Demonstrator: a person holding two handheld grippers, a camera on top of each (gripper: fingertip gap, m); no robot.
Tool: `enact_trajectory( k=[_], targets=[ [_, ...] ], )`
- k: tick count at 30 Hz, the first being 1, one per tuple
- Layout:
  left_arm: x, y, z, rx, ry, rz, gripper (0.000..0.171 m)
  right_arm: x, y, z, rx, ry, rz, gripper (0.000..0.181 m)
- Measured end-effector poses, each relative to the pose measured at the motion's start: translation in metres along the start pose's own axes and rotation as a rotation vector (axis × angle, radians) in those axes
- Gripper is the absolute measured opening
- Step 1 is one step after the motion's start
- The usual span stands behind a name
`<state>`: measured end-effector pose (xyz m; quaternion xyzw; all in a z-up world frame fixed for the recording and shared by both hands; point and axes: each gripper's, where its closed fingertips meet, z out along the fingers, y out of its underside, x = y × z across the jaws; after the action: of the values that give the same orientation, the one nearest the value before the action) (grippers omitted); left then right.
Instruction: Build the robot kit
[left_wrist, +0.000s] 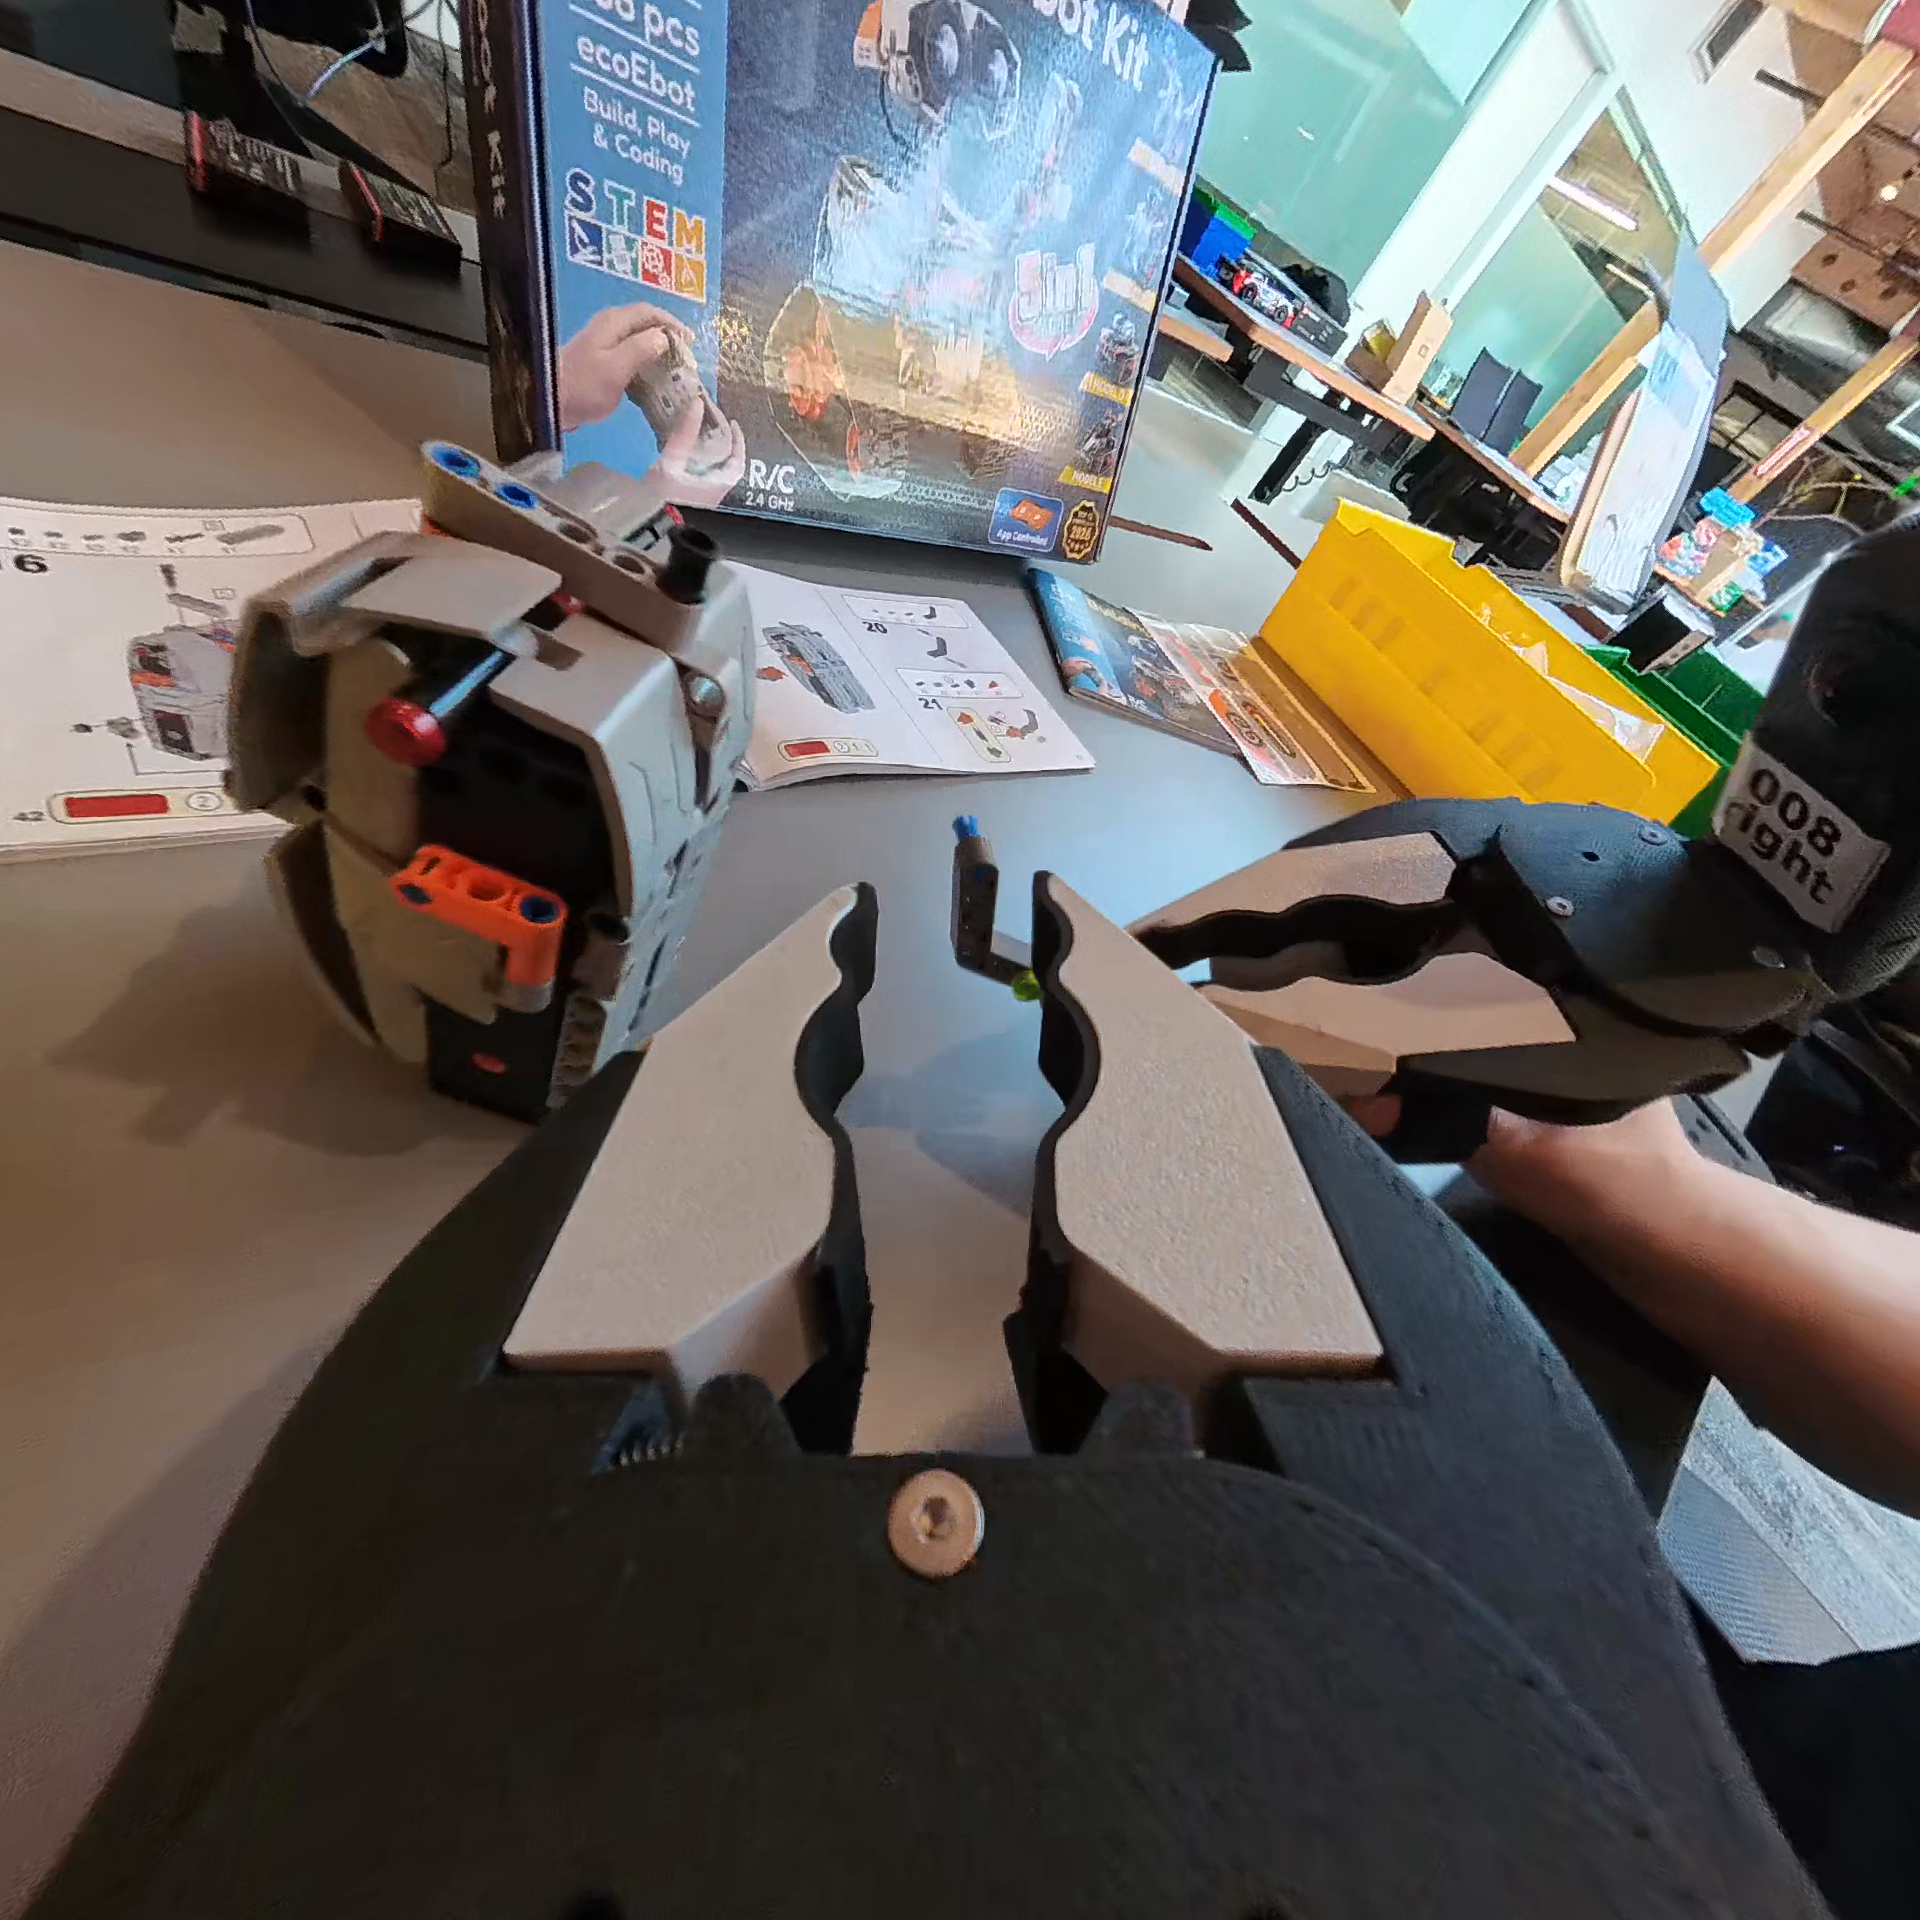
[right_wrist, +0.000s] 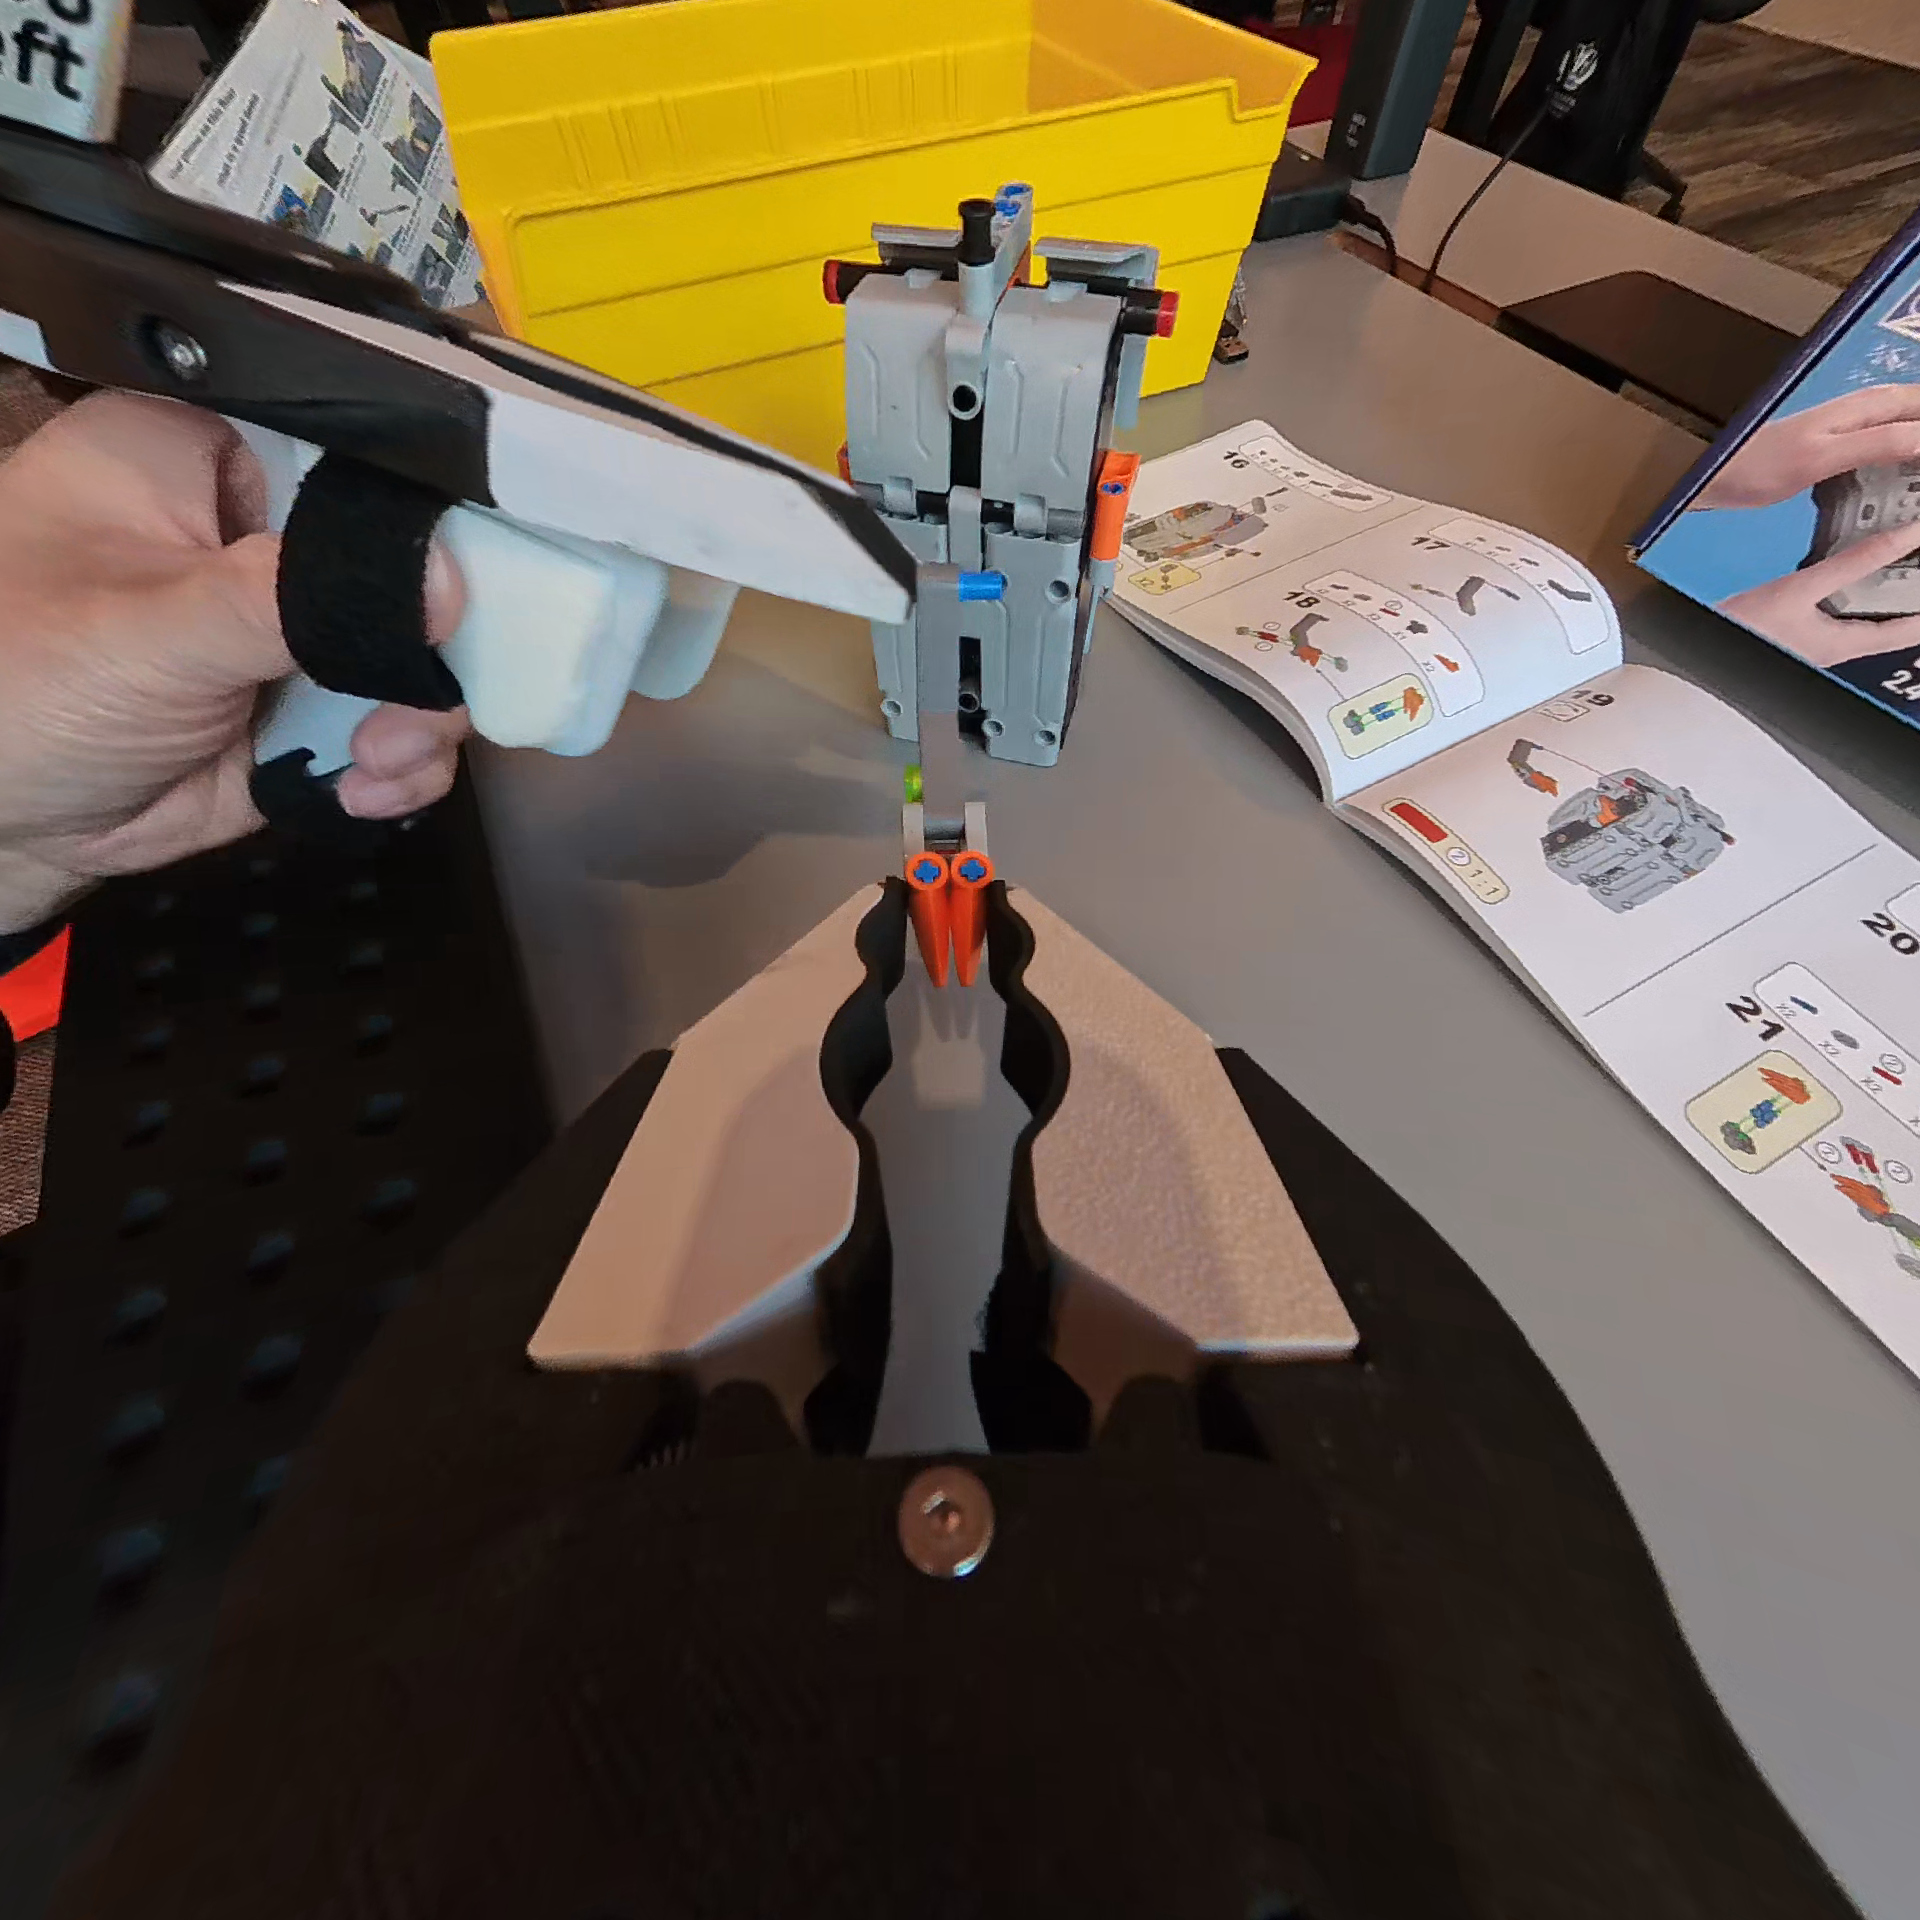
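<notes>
My right gripper (right_wrist: 945, 914) clamped on small grey arm piece with orange claws (right_wrist: 948, 914); left gripper (left_wrist: 951, 914) parted, empty, beside grey brick-built body (left_wrist: 488, 790); keep grip square.

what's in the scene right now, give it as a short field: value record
surface: grey table
right gripper: shut on small arm piece with two orange cones
left gripper: open, holds nothing, tips near the arm piece's upper end
nearest build: grey brick model, upright behind the arm piece
instruction booklet: open, flat, beside the model
yellow bin: behind the model
kit box: standing upright
hands: one on each gripper's handle
</notes>
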<state>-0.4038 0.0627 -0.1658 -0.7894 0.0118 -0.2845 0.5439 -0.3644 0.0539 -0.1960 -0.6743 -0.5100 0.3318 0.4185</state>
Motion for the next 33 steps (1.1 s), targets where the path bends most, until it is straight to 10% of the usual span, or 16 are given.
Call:
enact_trajectory(
  k=[5, 33],
  targets=[
    [0.005, -0.002, 0.005, 0.039, 0.013, 0.007, 0.007, -0.003, -0.001, 0.000, 0.005, -0.011, -0.004, 0.015],
    [-0.048, -0.019, -0.059, 0.051, 0.007, -0.128, 0.005, -0.012, 0.002, 0.004, 0.032, -0.127, -0.041, 0.037]
  ],
)
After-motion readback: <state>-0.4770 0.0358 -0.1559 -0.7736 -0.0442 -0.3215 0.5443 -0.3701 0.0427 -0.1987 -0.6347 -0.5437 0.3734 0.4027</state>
